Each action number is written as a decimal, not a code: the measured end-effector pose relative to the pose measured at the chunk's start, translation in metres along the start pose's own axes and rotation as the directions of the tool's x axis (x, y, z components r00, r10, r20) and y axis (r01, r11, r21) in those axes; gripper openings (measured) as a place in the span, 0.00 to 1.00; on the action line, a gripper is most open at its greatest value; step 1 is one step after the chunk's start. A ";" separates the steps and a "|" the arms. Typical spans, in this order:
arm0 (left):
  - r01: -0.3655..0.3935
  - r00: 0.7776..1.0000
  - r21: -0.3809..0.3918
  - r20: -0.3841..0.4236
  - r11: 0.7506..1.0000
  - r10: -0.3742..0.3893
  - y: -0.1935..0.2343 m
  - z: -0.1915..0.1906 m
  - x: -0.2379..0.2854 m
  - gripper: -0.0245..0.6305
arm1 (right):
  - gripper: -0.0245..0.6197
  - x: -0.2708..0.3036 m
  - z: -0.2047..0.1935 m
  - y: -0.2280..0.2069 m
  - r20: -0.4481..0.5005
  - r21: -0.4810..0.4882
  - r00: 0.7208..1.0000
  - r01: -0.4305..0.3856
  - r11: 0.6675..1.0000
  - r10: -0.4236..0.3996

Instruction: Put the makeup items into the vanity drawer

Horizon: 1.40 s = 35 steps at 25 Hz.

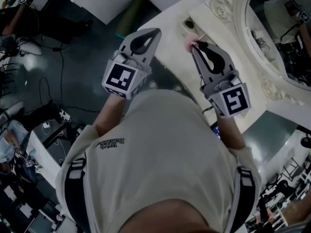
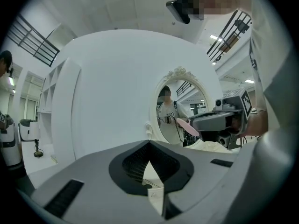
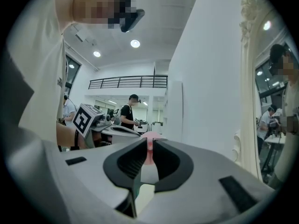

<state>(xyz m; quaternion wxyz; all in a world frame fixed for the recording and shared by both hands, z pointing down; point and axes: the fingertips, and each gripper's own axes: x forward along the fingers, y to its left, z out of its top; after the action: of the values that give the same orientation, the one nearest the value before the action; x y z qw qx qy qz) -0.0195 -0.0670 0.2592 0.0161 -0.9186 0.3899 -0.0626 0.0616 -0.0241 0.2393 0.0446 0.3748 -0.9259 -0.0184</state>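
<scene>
Left gripper (image 1: 156, 31) (image 2: 149, 143): jaws closed tip to tip, nothing between them.
Right gripper (image 1: 197, 46) (image 3: 150, 143): jaws narrow, pinching the pink puff (image 1: 188, 43) (image 3: 150, 149).
Pink puff: over the vanity top (image 1: 170, 28), at 3 o'clock of the left gripper; the mirror (image 1: 279, 33) is at 3 o'clock of the puff.

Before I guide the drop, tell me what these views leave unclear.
Vanity drawer: seen in no view; in the head view the person's torso covers the near edge of the vanity.
Pink item in the right hand-held gripper: clamped, small in every view; kind unclear.
Small things on the vanity top, head view: too small.
</scene>
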 end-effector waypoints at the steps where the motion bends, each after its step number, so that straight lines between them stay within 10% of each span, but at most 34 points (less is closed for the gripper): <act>1: 0.001 1.000 0.000 0.002 1.000 -0.001 0.001 0.002 0.002 0.06 | 0.10 0.000 0.000 -0.003 -0.003 -0.005 1.000 0.004 1.000 -0.004; 20: 0.060 0.991 -0.088 -0.117 0.994 -0.070 0.041 -0.045 0.125 0.06 | 0.10 0.051 -0.062 -0.128 -0.179 -0.041 0.973 0.138 0.990 -0.143; 35: 0.079 0.919 -0.181 -0.369 0.980 -0.142 0.044 -0.194 0.197 0.06 | 0.10 0.111 -0.234 -0.169 -0.508 0.077 0.859 0.123 0.989 -0.068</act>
<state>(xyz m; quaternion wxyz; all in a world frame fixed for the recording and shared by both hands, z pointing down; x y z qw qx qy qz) 0.0601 -0.2354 0.4679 -0.1384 -0.9078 0.3369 -0.2081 0.1215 -0.2226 0.4688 0.2639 0.4139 -0.8619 0.1274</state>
